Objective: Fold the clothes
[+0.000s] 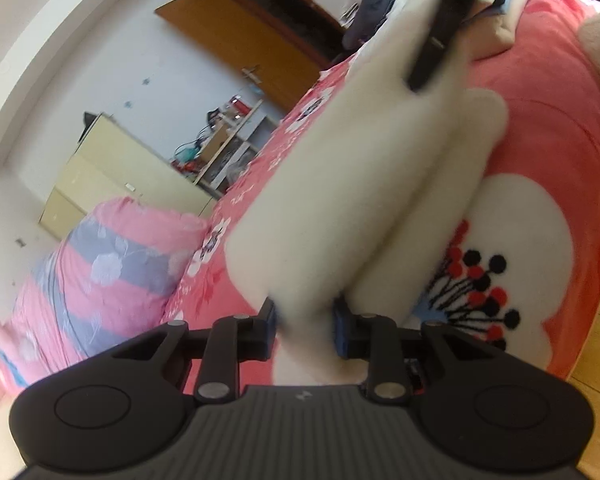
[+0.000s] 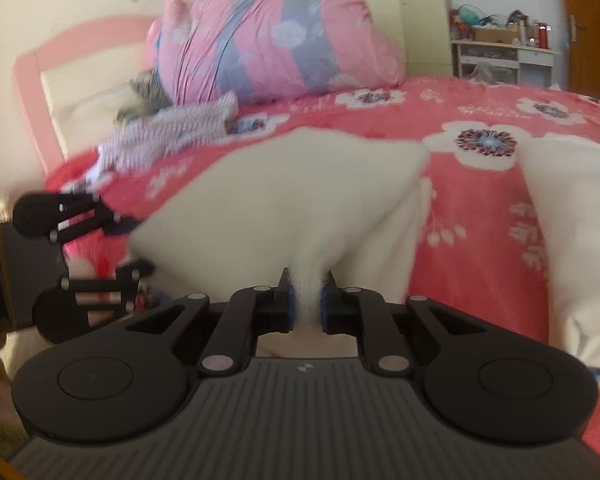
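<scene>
Pink floral bedspread [image 2: 480,216] covers the bed, a striped pillow [image 2: 276,40] at twelve o'clock. Both grippers pinch the cream fleece garment [image 2: 284,196] lying on it: the right gripper [image 2: 306,312] clamps one bunched edge, the left gripper [image 1: 304,328], at nine o'clock, another.

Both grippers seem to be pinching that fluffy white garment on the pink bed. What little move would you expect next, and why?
Probably a short lift. The left gripper and right gripper each pinch the white fleece garment, which sags bunched over the pink floral bedspread. Raising it should let it hang flat for folding.
</scene>
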Demonstrator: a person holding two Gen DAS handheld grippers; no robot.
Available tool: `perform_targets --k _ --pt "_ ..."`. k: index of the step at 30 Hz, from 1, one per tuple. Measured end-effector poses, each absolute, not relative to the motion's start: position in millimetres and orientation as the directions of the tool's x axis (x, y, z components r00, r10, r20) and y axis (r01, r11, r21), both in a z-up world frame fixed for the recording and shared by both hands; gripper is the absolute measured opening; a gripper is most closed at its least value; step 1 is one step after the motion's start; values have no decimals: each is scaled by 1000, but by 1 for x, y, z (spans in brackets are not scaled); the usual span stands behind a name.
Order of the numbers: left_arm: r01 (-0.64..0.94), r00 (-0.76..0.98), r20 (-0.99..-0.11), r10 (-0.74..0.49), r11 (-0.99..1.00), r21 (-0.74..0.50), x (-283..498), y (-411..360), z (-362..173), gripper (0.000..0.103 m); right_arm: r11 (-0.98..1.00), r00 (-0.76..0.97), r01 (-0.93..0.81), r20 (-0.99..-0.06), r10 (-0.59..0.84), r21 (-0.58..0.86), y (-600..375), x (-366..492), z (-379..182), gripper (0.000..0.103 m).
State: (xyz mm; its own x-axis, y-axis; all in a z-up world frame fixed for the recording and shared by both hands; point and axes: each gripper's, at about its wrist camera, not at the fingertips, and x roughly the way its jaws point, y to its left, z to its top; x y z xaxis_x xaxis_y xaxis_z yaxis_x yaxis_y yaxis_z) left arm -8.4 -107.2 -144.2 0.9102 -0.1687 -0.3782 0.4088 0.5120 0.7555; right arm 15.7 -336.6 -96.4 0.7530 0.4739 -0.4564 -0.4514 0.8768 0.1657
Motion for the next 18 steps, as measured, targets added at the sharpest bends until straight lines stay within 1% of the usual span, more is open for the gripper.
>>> perform_targets --k 2,3,4,6,7,9,10,12,13,16,18 --pt "431 901 -391 -188 480 764 -7 -106 -145 27 882 786 -456 -409 463 122 -335 9 -81 10" --pt "443 896 -401 -191 455 772 -7 -105 -149 27 882 792 -460 -405 458 98 -333 8 -78 10" --pt "455 890 -412 -195 434 778 -7 -103 -155 27 881 786 -465 -416 457 88 -332 10 -80 10" --pt "472 882 -418 -219 431 769 -9 -98 -162 28 875 743 -474 -485 460 104 -332 18 -102 10" --pt "480 877 -421 -231 430 765 -10 -95 -166 28 872 734 -472 -491 470 128 -335 19 -112 10" --pt "505 863 -443 -245 469 724 -11 -90 -157 30 866 715 -469 -500 489 177 -341 22 -133 10" --pt "517 855 -453 -252 489 703 -11 -87 -152 30 862 715 -465 -489 500 203 -346 21 -133 10" --pt "558 825 -490 -282 547 624 -12 -76 -137 31 861 721 -461 -474 505 217 -348 21 -131 11" --pt "580 805 -513 -299 577 574 -12 -69 -128 33 861 724 -463 -471 503 208 -348 19 -132 12" --pt "620 746 -540 -390 703 348 -10 -40 -96 33 864 732 -467 -467 497 188 -347 13 -131 12" --pt "608 739 -495 -458 769 196 -6 -26 -77 35 870 738 -466 -470 484 164 -346 9 -129 13"
